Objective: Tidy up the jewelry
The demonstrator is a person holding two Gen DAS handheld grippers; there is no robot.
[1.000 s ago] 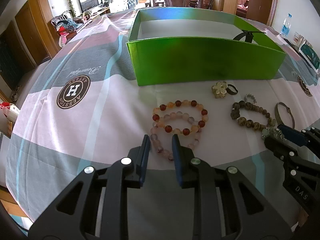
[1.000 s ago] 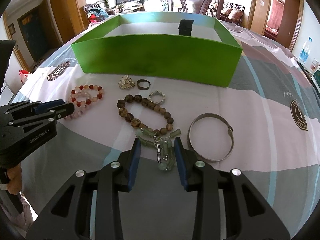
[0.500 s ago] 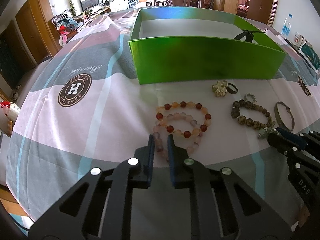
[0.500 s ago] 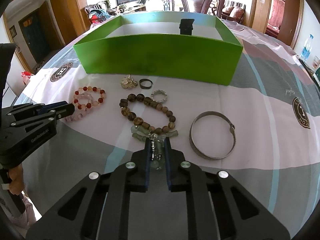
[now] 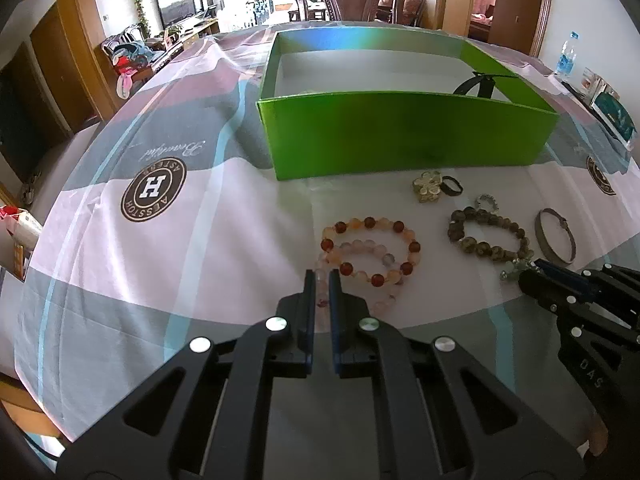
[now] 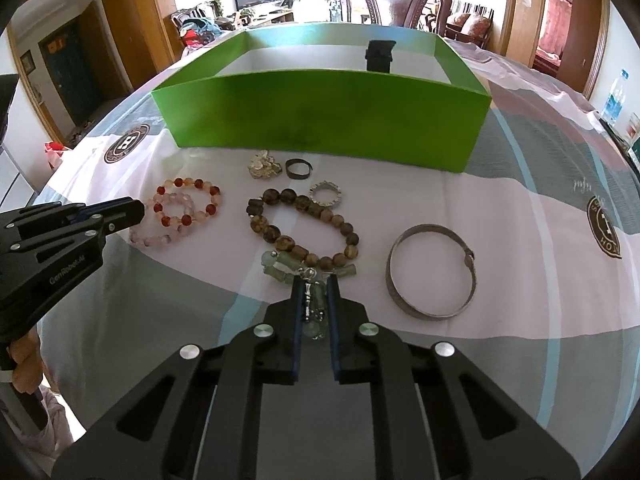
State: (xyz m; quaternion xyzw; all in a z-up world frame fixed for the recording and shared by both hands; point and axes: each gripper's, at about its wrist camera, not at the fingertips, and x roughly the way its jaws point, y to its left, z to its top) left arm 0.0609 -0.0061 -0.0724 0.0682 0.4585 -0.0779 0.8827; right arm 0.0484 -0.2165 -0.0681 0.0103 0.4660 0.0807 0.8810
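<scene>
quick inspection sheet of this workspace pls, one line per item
surface: table under a pink-grey tablecloth with round logos
job's things: green box open; pale pink bracelet, red-orange bracelet, brown bracelet, green bracelet, bangle, flower ring, dark ring, silver ring lie before it
clutter: black object in box; bottle
grippers: left claw shut on pale pink bracelet; right claw shut on green bracelet; both just closed
cables: nothing seen
surroundings: chair, TV, doors
</scene>
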